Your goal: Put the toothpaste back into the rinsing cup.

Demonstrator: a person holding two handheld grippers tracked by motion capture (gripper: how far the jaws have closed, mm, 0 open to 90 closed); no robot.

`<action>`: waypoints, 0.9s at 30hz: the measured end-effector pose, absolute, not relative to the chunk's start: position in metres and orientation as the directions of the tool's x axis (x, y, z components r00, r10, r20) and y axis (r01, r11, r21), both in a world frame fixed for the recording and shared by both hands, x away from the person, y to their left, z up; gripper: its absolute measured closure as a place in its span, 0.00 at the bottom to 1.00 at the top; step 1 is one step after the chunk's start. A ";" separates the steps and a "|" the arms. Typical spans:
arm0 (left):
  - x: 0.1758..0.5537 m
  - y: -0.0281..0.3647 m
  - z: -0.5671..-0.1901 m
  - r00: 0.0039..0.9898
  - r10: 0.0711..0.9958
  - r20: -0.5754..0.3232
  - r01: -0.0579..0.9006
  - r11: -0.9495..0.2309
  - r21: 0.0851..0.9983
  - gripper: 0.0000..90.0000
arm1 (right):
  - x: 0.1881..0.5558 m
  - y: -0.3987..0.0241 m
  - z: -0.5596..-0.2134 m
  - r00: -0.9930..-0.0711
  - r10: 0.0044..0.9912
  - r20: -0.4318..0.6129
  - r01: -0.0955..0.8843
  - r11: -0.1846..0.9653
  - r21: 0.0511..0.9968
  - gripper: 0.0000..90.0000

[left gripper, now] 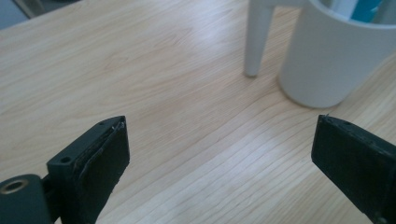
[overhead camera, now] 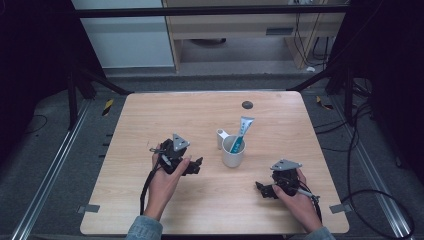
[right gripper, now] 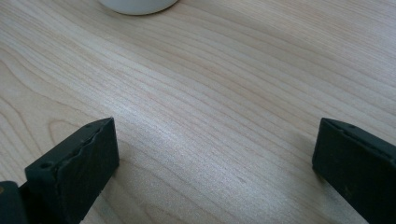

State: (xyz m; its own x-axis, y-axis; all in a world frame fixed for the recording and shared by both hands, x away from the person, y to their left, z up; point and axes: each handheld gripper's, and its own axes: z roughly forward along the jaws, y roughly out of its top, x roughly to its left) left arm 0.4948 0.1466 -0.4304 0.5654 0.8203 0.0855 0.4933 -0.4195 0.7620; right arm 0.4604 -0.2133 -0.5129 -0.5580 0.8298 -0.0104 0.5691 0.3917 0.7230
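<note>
High view: both tongs spread, left tongs (overhead camera: 196, 166) near cup (overhead camera: 233, 152), right tongs (overhead camera: 263, 190) apart.

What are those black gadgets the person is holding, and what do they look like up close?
Each is a hand-held gripper: the left and the right are black, blocky tools topped by a grey three-cornered plate, with a black cable trailing back. Each ends in two flat black rectangular jaws with small screw holes. The person wears blue denim-like sleeves.

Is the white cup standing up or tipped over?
Standing up. The white cup sits on its base on the table, mouth facing up, with a toothpaste tube leaning out over its rim.
</note>
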 end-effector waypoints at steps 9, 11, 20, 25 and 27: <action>0.500 0.175 -0.449 0.513 0.853 0.101 0.550 -0.416 0.724 0.05 | 0.460 -0.213 -0.513 -0.558 0.830 -0.011 0.569 0.392 0.723 0.01; 0.501 0.182 -0.453 0.501 0.860 0.102 0.562 -0.412 0.717 0.05 | 0.460 -0.213 -0.513 -0.559 0.829 -0.012 0.568 0.393 0.723 0.01; 0.503 0.219 -0.468 0.443 0.891 0.098 0.609 -0.379 0.696 0.05 | 0.460 -0.213 -0.513 -0.559 0.829 -0.011 0.568 0.393 0.723 0.01; 0.508 0.246 -0.472 0.397 0.913 0.090 0.631 -0.343 0.696 0.05 | 0.460 -0.213 -0.513 -0.558 0.830 -0.011 0.569 0.392 0.723 0.01; 0.510 0.254 -0.475 0.383 0.920 0.086 0.639 -0.331 0.694 0.05 | 0.460 -0.213 -0.513 -0.558 0.830 -0.010 0.569 0.391 0.723 0.01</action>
State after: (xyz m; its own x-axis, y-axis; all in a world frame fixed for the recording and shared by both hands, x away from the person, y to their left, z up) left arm 0.5096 0.2536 -0.4747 0.3832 0.9197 0.0861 0.6391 -0.3313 0.6942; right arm 0.4604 -0.2133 -0.5129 -0.5580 0.8297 -0.0099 0.5693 0.3915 0.7230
